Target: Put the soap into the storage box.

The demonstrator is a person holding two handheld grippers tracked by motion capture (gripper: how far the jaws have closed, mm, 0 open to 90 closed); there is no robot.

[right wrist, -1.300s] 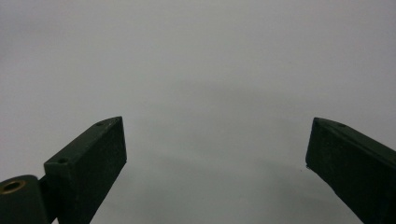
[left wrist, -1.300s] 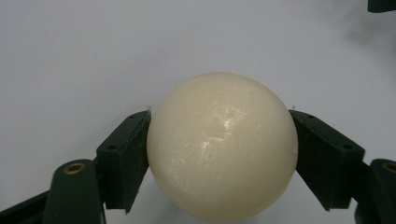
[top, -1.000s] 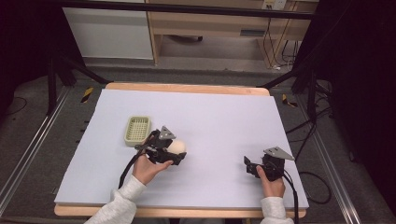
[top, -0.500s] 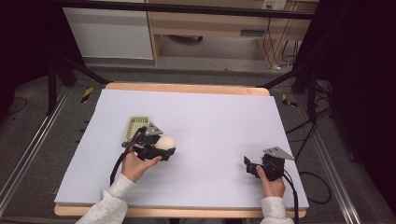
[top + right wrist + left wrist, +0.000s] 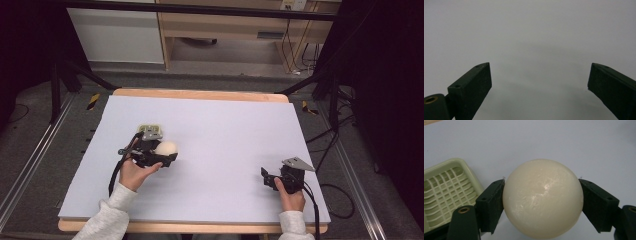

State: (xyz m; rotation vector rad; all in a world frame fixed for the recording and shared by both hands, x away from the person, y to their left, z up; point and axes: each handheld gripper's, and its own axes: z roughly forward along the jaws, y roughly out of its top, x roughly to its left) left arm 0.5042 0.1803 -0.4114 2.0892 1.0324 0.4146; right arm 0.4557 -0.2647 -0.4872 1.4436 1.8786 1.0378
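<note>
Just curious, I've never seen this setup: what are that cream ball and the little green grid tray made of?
The cream ball looks like smooth, hard plastic or resin: glossy highlights and faint scuffs. The pale green grid tray looks like moulded plastic with a matte sheen, judging by its thin, even slats.

A wooden-edged table (image 5: 200, 94) carried a pale lavender sheet (image 5: 225, 135) over nearly its whole top. A pale green slatted tray (image 5: 446, 192) lay flat on the sheet toward the left side, probably a small basket, though it was partly hidden from above.
</note>
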